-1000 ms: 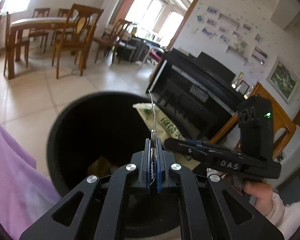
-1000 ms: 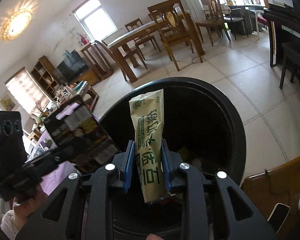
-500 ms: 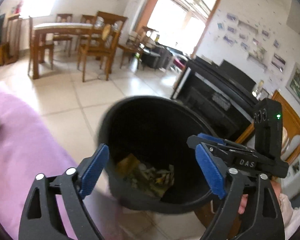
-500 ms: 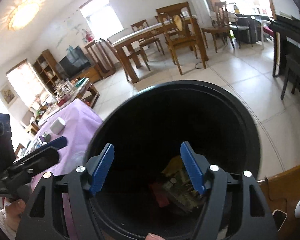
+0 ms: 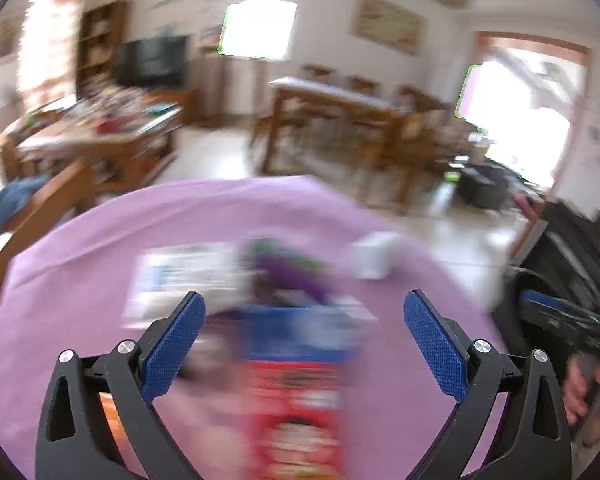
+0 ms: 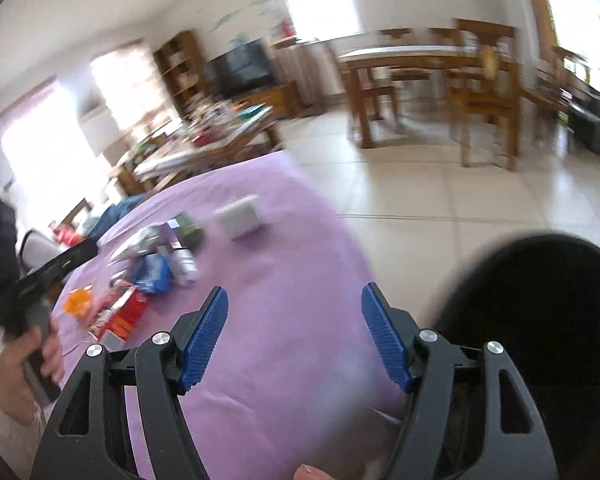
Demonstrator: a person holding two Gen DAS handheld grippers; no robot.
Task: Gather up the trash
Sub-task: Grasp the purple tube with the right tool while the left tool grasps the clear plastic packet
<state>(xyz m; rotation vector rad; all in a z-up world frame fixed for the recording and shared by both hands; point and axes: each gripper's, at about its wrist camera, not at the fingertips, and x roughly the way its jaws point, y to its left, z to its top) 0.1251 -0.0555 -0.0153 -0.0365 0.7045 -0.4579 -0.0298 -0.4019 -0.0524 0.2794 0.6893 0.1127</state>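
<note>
**Now over the wrappers, both grippers empty**

Left wrist view: left gripper [image 5: 303,340] spread wide and empty; red packet [image 5: 298,412] lay low-centre between the fingers, long axis running away, blue wrapper [image 5: 300,332] just beyond, white box [image 5: 374,254] farther up-right on purple cloth [image 5: 80,280].

Right wrist view: right gripper [image 6: 294,340] likewise spread, empty; trash pile [image 6: 140,280] sat left of frame, well apart; black bin [image 6: 540,320] lower right. Left judged nearer.

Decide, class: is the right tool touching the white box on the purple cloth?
Apart. The right wrist view shows the right tool open, with bare purple cloth between its fingertips and the white box.
</note>
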